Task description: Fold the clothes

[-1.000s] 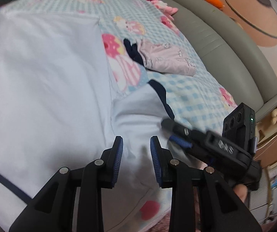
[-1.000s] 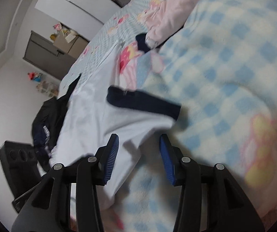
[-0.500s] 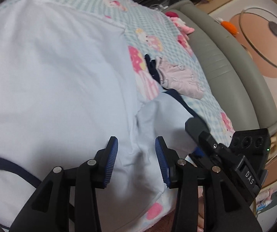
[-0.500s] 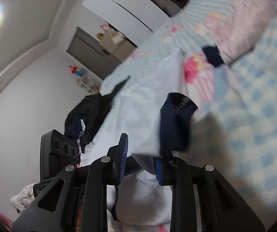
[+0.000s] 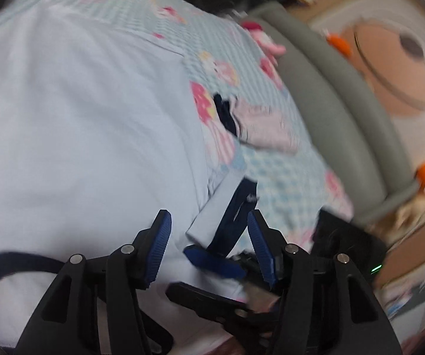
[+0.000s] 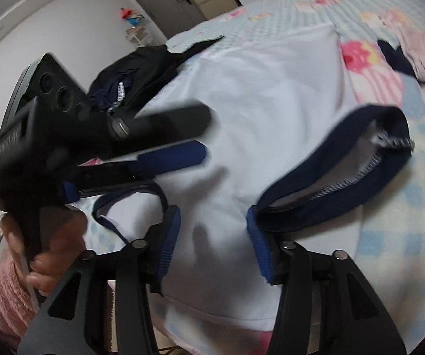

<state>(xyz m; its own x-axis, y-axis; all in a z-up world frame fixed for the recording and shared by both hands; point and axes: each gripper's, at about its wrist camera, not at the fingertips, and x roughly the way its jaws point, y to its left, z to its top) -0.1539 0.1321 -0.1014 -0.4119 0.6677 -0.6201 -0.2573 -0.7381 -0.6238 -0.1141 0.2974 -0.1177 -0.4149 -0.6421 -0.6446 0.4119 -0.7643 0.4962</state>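
My right gripper [image 6: 212, 236] has swung the navy-cuffed sleeve [image 6: 345, 171] over the white shirt [image 5: 79, 133]; both grippers' fingers now spread, sleeve fold nearly laid.

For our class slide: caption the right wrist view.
Open right gripper over a white shirt, its navy sleeve cuff lifted.

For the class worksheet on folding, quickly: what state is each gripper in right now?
Left gripper: open, holding nothing.
Right gripper: open; the navy sleeve cuff lies against one finger, not clamped.
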